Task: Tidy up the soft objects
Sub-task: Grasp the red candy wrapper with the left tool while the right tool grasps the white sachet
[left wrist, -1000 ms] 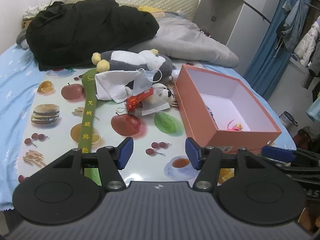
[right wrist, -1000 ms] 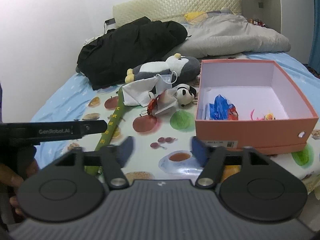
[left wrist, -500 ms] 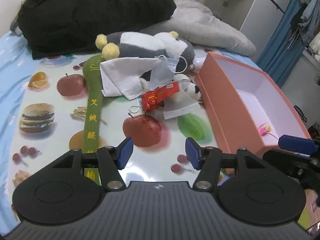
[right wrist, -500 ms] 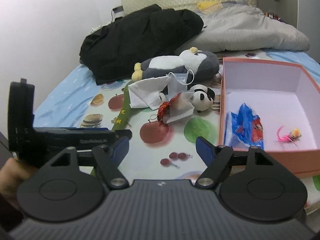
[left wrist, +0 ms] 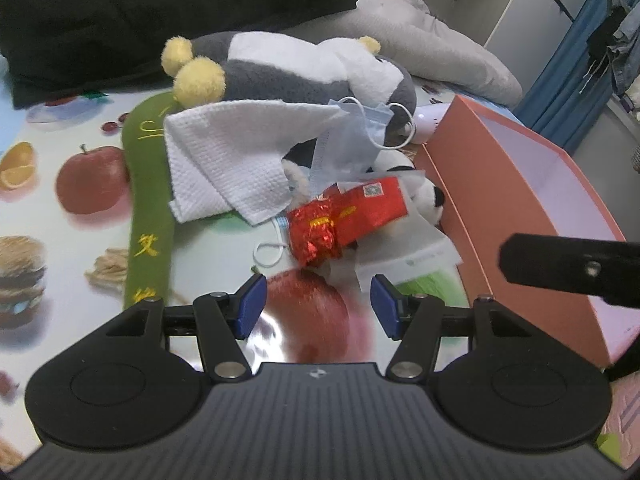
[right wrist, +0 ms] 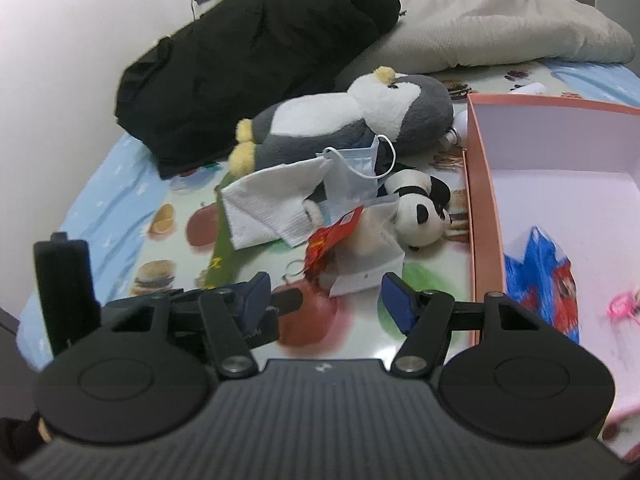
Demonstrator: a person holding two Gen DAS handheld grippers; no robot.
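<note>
The soft things lie in a heap on the fruit-print mat (left wrist: 80,128) that covers the bed, in the middle of the mat and just beside the long side of the pink box (left wrist: 500,200). A red packet (left wrist: 344,216) lies at the near edge of the heap, on a clear pouch (left wrist: 412,248). Behind it a white towel (left wrist: 224,160) is draped over a long green pad (left wrist: 148,184), and a blue mask (left wrist: 352,144) lies crumpled between towel and panda (right wrist: 420,208). The panda rests just beside the box wall. The penguin (left wrist: 288,68) lies on its side at the back of the heap. Behind it, toward the head of the bed, are a black coat (left wrist: 160,12) and a grey quilt (left wrist: 432,48).

Inside the box (right wrist: 484,184), a blue bag (right wrist: 540,276) lies against the near wall, and a small pink thing (right wrist: 622,304) lies well apart from it on the floor of the box.

The left tool (left wrist: 318,306) hovers over the printed apple in front of the red packet, its jaws spread and nothing between them. The right tool (right wrist: 326,298) hangs near the pouch and close to the box wall; its jaws are closing, still apart and with nothing between them. In the right view the left tool shows at the left edge.
</note>
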